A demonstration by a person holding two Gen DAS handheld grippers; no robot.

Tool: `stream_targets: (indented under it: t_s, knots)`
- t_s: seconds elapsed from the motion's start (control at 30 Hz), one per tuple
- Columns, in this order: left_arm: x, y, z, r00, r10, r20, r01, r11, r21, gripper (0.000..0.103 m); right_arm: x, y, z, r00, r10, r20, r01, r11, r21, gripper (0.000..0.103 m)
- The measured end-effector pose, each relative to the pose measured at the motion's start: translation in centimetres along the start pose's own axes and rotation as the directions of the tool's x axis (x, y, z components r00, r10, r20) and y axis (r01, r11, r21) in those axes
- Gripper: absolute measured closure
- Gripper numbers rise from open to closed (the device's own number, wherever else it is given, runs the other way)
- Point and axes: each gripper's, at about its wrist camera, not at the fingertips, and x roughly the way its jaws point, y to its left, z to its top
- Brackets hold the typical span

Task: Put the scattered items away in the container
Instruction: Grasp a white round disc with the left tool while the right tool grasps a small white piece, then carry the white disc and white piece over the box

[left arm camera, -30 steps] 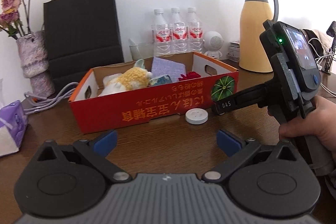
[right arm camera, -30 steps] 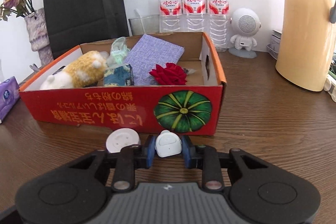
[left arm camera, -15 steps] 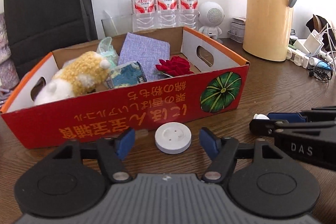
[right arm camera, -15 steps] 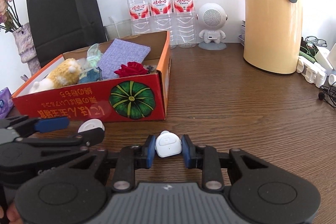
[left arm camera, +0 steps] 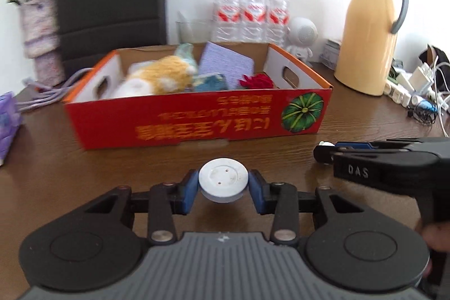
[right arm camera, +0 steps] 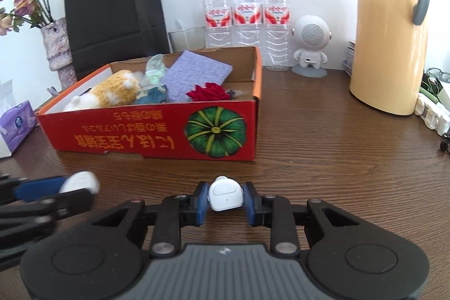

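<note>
The white round disc (left arm camera: 223, 182) sits between the blue pads of the left gripper (left arm camera: 223, 186), whose jaws have just been closing and now press its sides. To the right, the right gripper (right arm camera: 225, 200) clamps a small white device (right arm camera: 225, 197), jaws narrowly apart. The red cardboard box (right arm camera: 157, 131) lies beyond both jaws.

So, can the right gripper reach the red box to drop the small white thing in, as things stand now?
Probably yes. The right gripper grips the small white device, and only bare table lies between it and the red box. The box is open-topped, with free space beside the red flower.
</note>
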Motion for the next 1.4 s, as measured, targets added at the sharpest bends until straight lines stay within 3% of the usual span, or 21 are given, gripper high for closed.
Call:
stream_targets:
  t_s: [0.13, 0.3, 0.5, 0.8, 1.07, 1.27, 1.4]
  knots:
    - [-4.9, 2.8, -1.3, 0.997, 0.056, 0.044, -0.053, 0.997, -0.060, 0.063, -2.1, 2.6, -0.4, 0.999, 0.021, 0.042, -0.019, 0.999, -0.028, 0.077]
    - [-9.1, 5.2, -3.2, 0.989, 0.125, 0.075, -0.118, 0.988, -0.098, 0.063, -7.5, 6.5, -3.4, 0.987, 0.119, 0.105, -0.114, 0.992, -0.048, 0.077]
    - [-12.5, 6.1, -5.6, 0.992, 0.081, 0.102, -0.063, 0.984, -0.165, 0.063, -13.1, 9.4, -4.9, 0.980, 0.141, 0.140, -0.122, 0.983, -0.137, 0.077]
    - [-17.4, 6.4, -7.9, 0.986, 0.057, 0.157, -0.034, 0.988, -0.149, 0.063, -20.4, 9.9, -8.7, 0.968, 0.118, 0.223, -0.108, 0.993, -0.057, 0.077]
    - [-19.2, 6.7, -8.6, 0.982, 0.050, 0.183, -0.018, 0.985, -0.173, 0.063, -21.7, 9.2, -9.2, 0.970, 0.100, 0.220, -0.093, 0.995, -0.040, 0.077]
    - [-17.0, 8.0, -7.9, 0.987, 0.052, 0.152, -0.023, 0.982, -0.187, 0.063, -20.3, 8.4, -8.0, 0.970, 0.091, 0.227, -0.089, 0.996, -0.018, 0.077]
    - [-15.5, 8.9, -5.7, 0.982, 0.034, 0.187, 0.002, 0.982, -0.188, 0.063, -18.2, 8.2, -5.7, 0.977, 0.070, 0.201, -0.063, 0.997, -0.038, 0.077]
